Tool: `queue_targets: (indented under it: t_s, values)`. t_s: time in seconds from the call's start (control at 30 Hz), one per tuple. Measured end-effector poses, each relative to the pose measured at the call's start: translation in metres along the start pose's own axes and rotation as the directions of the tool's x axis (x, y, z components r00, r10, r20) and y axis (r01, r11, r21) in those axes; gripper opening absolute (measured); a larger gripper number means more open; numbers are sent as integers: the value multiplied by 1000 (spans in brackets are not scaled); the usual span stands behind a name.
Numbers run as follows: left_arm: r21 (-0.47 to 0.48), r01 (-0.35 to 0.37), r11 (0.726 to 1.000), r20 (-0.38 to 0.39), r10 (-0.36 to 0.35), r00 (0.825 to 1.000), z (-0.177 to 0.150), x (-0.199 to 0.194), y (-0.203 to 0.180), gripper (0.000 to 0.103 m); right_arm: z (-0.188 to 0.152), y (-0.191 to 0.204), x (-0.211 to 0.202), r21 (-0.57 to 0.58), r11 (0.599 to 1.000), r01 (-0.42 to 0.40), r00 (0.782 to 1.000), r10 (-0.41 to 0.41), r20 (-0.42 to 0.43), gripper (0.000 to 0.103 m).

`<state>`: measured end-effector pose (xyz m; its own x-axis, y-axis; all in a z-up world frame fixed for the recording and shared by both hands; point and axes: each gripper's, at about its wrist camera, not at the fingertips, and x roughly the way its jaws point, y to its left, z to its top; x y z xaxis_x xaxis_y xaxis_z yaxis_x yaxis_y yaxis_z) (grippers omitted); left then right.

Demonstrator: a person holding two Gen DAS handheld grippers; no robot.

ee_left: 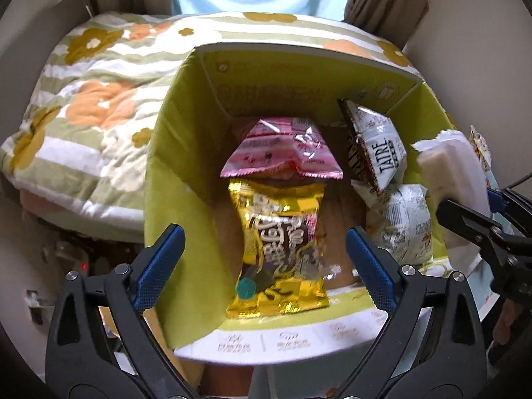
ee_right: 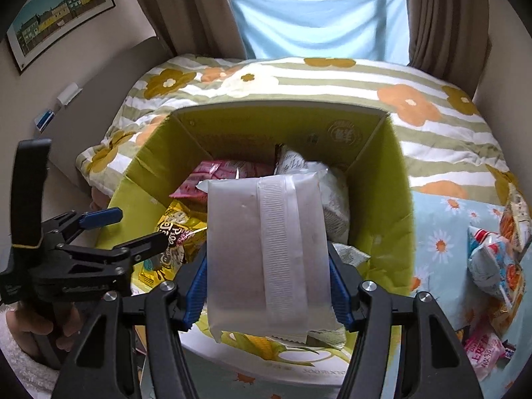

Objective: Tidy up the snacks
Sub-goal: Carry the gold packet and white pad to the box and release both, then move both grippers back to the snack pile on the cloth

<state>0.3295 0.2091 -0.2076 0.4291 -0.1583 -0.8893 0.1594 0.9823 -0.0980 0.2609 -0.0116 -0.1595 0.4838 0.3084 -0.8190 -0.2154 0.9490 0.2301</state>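
A green-lined cardboard box [ee_left: 186, 133] stands open below both grippers. Inside it lie a gold snack packet [ee_left: 279, 246], a pink packet [ee_left: 282, 153] and white packets [ee_left: 375, 146]. My left gripper [ee_left: 266, 232] hangs over the box, open, its blue pads well clear of the gold packet's sides. In the right wrist view the left gripper [ee_right: 133, 229] shows at the box's left wall. My right gripper [ee_right: 267, 266] is shut on a plain white packet [ee_right: 266, 252], held over the box's [ee_right: 395, 199] near edge. That white packet [ee_left: 455, 173] also shows at the right in the left wrist view.
The box rests on a pale blue flowered cloth [ee_right: 442, 232], with several loose snack packets [ee_right: 498, 259] lying on it to the right. Behind it lies a striped floral quilt [ee_right: 432, 99], then curtains. A person's hand [ee_right: 30, 329] holds the left gripper's handle.
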Motion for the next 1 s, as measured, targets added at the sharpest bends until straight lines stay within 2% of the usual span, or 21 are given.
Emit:
queue_targets:
  t_s: [0.33, 0.4, 0.47, 1.0]
  values:
    - [-4, -15, 1000, 37, 15, 999, -10, -19, 0, 97, 1, 7, 23, -12, 998, -61, 996, 60, -70, 61]
    - [-4, -13, 1000, 49, 13, 999, -12, -24, 0, 97, -1, 6, 20, -14, 998, -64, 997, 63, -52, 77]
    - [-4, -16, 1000, 54, 16, 998, -13, -28, -2, 97, -3, 2, 14, -16, 998, -61, 998, 61, -32, 86]
    - [14, 10, 1000, 87, -11, 996, -24, -49, -21, 97, -18, -14, -18, 36, 999, -11, 1000, 12, -5, 86]
